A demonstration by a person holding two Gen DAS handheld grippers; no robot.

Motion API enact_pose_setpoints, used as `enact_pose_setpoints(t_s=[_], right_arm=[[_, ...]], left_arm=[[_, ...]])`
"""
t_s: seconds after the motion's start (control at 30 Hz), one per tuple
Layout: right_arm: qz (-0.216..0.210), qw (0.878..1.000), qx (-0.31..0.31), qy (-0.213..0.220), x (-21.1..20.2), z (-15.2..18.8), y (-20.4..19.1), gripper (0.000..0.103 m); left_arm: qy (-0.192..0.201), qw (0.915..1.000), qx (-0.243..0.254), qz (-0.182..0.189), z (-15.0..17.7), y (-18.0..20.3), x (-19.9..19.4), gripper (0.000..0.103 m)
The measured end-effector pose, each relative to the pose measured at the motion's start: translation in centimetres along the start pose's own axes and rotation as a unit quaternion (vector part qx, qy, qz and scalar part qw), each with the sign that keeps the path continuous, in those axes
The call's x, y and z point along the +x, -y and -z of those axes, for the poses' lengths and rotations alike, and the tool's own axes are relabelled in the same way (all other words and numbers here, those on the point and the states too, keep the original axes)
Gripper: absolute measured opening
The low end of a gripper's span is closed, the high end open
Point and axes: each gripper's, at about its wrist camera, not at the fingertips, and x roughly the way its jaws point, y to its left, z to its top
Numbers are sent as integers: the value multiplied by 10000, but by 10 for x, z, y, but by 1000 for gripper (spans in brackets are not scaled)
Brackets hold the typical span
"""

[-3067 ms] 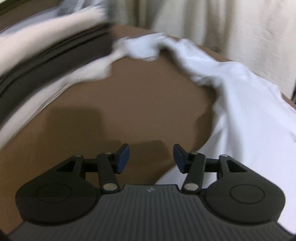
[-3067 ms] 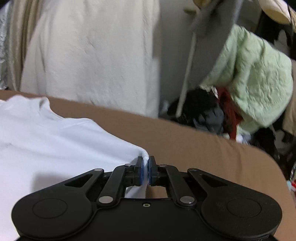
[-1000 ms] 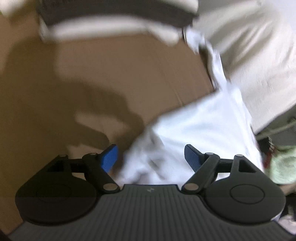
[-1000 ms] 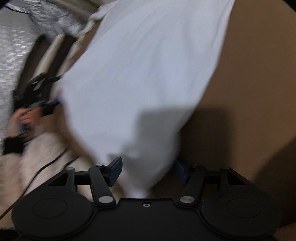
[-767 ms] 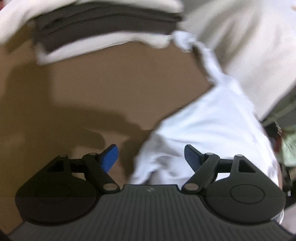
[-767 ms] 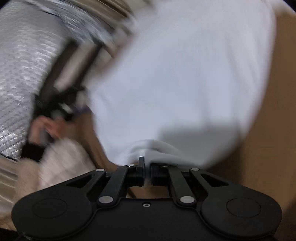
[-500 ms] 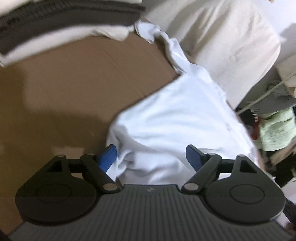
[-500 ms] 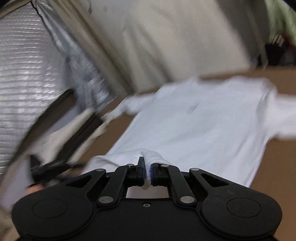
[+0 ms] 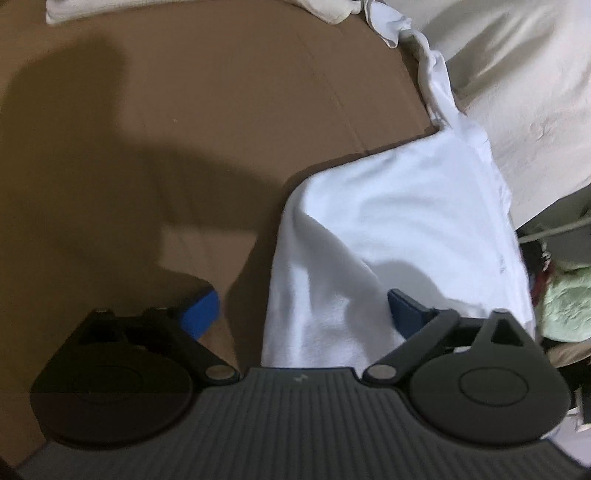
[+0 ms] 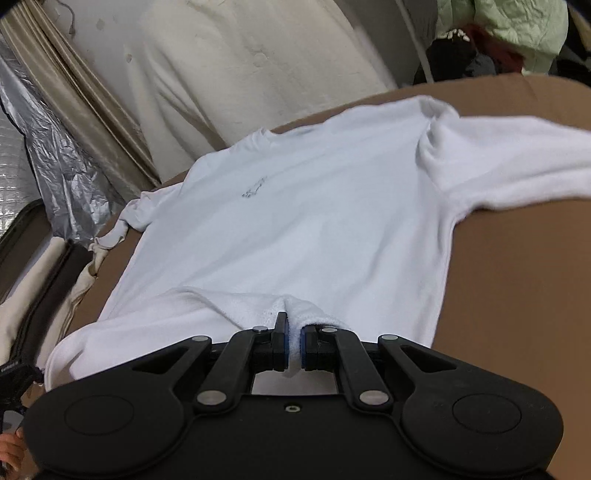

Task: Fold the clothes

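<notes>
A cluttered home room: curtain [image 10: 85, 110], heaped clothes [image 10: 517, 26], folded laundry [image 10: 33, 280].

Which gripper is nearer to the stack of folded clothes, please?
Left. The left gripper, open over the white shirt, is on the side where the stack lies. The right gripper, shut on the shirt's hem, is further along it.

Left tongs [image 9: 301, 308]: jaws wide apart, just been opening, angled down.
Right tongs [image 10: 292, 347]: jaws pinched on white cloth.
</notes>
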Motion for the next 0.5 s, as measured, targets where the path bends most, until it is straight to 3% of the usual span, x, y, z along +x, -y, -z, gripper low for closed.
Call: enact_pose_setpoints(t_s=[0.1,0.13,0.17,0.2,0.3,0.37,0.4,0.5], right_arm=[[-346,9994,49,58,3,2,-4,8],[-414,9991,-32,107,2,2,-9,8],[-450,9987,-162,154,0,2,-14,8],[-485,9982,-292,174,-4,3,-20,8],[-940,9947,-423,39,-31,5,-35,8],[-1631,9852,-508,-106,-65,9,-40,8],[-1882,9798,-649,-208,-85,14,-45,8],[-1853,9745,-795,-989,-125,41,-54,8]], left_arm=[[4,9998,205,12,2,6,4,103],[4,9994,330,63,4,10,5,88],[-7,9988,475,145,7,14,5,68],[25,9988,457,186,9,15,4,6],[646,9969,-32,444,11,7,-22,9],[1178,9915,-151,526,10,-3,-54,9],[1255,9904,-82,567,10,-6,-67,9],[1053,9916,57,749,16,-13,-81,9]])
